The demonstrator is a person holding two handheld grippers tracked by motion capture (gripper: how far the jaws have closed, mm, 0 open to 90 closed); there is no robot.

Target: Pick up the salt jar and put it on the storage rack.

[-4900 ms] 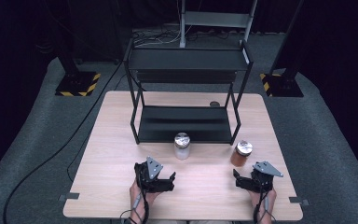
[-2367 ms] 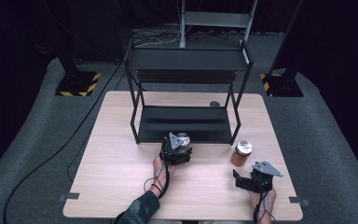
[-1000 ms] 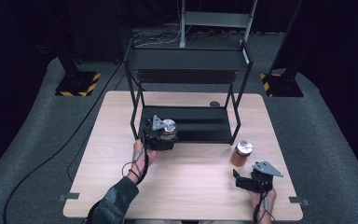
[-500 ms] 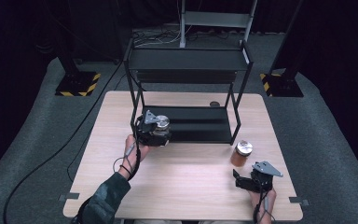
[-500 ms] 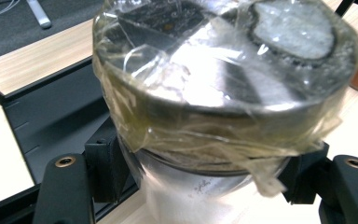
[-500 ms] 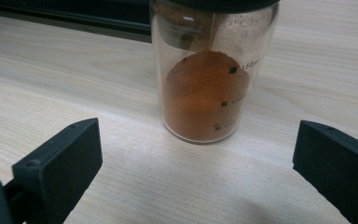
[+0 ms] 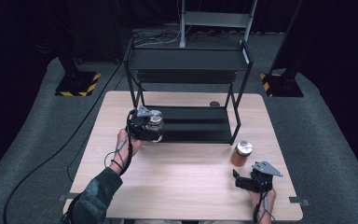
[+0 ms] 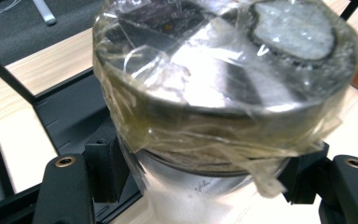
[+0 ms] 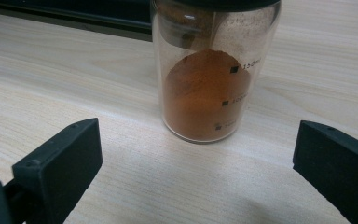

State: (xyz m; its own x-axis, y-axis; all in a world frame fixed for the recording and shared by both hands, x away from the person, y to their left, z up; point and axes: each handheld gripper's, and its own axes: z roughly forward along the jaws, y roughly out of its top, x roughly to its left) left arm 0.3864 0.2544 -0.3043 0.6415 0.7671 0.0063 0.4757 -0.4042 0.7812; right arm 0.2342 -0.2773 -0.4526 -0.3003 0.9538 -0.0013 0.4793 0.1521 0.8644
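My left gripper is shut on a glass jar with a silver lid wrapped in clear tape and holds it off the table at the front left corner of the black shelf rack. In the left gripper view the jar sits upright between the jaws, over the rack's lower shelf. A jar of orange-brown powder stands on the table right of the rack. My right gripper rests open near the front edge, just short of that jar, nothing between its fingers.
The rack has an upper shelf above the lower one. A small dark round object lies on the table behind the rack. Dark floor with cables and striped stands surrounds the table.
My left gripper picked the taped jar up from the table in front of the rack, then carried it up and leftward to the rack's front left corner. The right gripper stayed still.
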